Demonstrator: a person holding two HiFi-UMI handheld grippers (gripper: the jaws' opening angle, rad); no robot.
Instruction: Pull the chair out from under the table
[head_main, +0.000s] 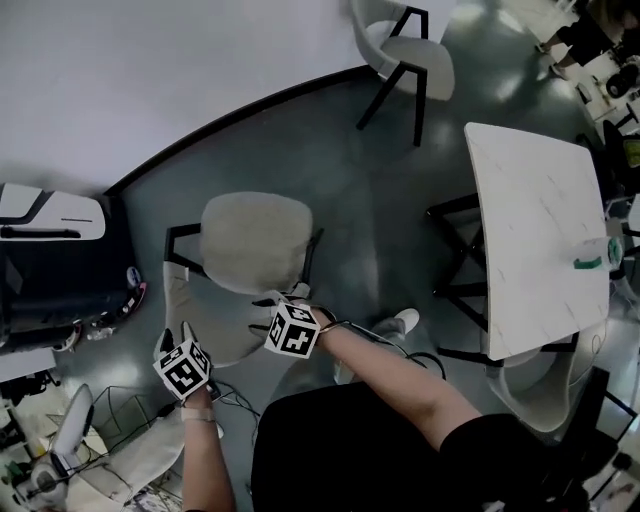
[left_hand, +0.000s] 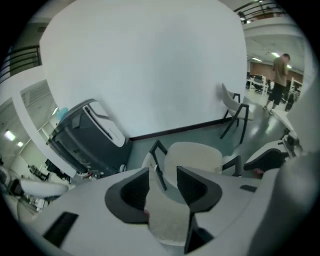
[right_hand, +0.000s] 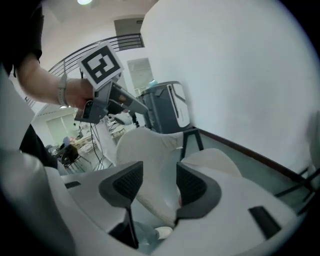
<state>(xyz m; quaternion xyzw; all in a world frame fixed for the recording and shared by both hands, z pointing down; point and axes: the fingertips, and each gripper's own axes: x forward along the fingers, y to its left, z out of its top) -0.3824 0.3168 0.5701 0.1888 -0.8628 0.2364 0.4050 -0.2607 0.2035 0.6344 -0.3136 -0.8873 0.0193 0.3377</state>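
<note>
Head view. Chair (head_main: 255, 240): one, with a pale cream, lightly textured seat, a curved back of the same cloth and thin black legs. It stands in the open on the floor, well apart from the table (head_main: 530, 220) and left of it, with the back toward the person.

Left gripper (head_main: 176, 336): at the left end of the chair's back. In the left gripper view its dark jaws stand moderately apart; the back and a black leg show through the gap, and the pads do not press on them.

Right gripper (head_main: 283, 298): at the right end of the back. In the right gripper view its jaws stand at a similar middling width; the back's rim runs through the gap, not clamped.

Table: a white, faintly veined top on a black frame, with a small green-and-clear item (head_main: 590, 258) near its right edge.

Second chair (head_main: 405, 50): same kind, near the wall at the top.
Third chair (head_main: 535, 385): tucked partly under the table's near end.

Floor (head_main: 380, 170): smooth, grey-green, glossy.
Wall (head_main: 150, 70): plain white, curved, with black skirting (head_main: 240, 110) at its foot.
Dark grey unit (head_main: 60, 280): against the wall at left, with white panels on top.
Cables (head_main: 130, 405): loose on the floor at lower left.
</note>
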